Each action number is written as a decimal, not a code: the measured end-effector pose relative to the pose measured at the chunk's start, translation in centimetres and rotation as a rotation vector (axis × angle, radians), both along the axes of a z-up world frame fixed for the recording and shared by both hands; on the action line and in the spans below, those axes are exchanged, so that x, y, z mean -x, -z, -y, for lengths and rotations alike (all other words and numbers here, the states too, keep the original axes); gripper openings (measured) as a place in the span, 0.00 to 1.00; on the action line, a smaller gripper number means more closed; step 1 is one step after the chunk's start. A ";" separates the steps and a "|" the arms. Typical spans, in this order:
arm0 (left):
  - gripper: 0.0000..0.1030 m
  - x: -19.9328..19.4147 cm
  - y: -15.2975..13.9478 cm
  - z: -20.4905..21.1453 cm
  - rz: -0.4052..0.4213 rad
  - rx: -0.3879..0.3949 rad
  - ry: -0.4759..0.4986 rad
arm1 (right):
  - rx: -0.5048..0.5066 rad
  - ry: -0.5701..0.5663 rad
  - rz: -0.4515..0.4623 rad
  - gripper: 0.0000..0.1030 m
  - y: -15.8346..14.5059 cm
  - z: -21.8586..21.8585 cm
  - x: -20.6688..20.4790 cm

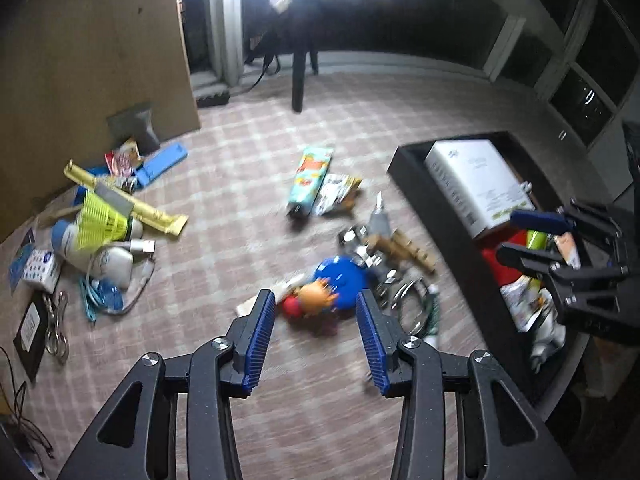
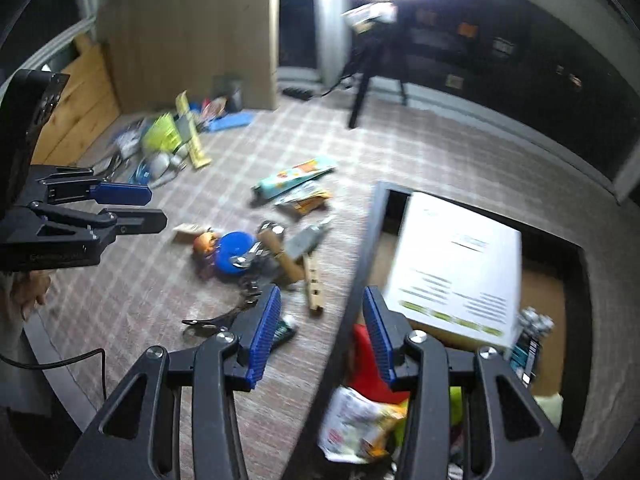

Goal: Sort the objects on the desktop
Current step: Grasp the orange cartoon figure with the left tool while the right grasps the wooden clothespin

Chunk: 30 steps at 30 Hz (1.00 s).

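My left gripper (image 1: 316, 332) is open and empty, just short of a small toy figure with an orange head (image 1: 316, 300) that lies against a blue round disc (image 1: 340, 280). My right gripper (image 2: 320, 332) is open and empty above the near left edge of a black box (image 2: 370, 216). The box holds a white carton (image 2: 456, 264), a red item (image 2: 366, 364) and snack packets (image 2: 356, 424). The toy figure (image 2: 204, 242) and disc (image 2: 232, 254) also show in the right wrist view. The right gripper (image 1: 532, 236) shows in the left wrist view over the box (image 1: 404, 160).
A heap of metal and wooden parts (image 1: 384, 248) lies beside the disc. A teal carton and packets (image 1: 312, 180) lie farther back. A pile with a yellow basket, bottles and scissors (image 1: 100, 220) lies at the left. A tripod leg (image 1: 298, 80) stands at the back.
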<state>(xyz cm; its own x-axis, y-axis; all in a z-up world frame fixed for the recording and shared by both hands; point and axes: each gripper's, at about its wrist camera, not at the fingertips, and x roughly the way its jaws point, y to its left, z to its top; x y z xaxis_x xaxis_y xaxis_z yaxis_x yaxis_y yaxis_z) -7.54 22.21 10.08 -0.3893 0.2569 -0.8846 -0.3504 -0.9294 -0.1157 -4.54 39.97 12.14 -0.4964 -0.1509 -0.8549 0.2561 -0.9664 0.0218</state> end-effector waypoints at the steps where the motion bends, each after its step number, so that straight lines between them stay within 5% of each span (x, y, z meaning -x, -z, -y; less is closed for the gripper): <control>1: 0.43 0.0 0.5 0.3 0.007 -0.002 0.000 | -0.006 -0.009 0.009 0.41 0.4 0.4 0.5; 9: 0.56 0.6 3.2 1.0 0.063 -0.031 0.020 | -0.046 -0.070 0.074 0.41 3.5 2.7 3.5; 26: 0.55 2.9 6.5 -1.8 0.070 0.005 0.159 | -0.023 -0.097 0.163 0.41 7.5 3.8 7.4; 30: 0.50 3.5 6.8 -1.6 0.075 -0.002 0.156 | -0.014 -0.096 0.189 0.26 8.2 4.0 8.0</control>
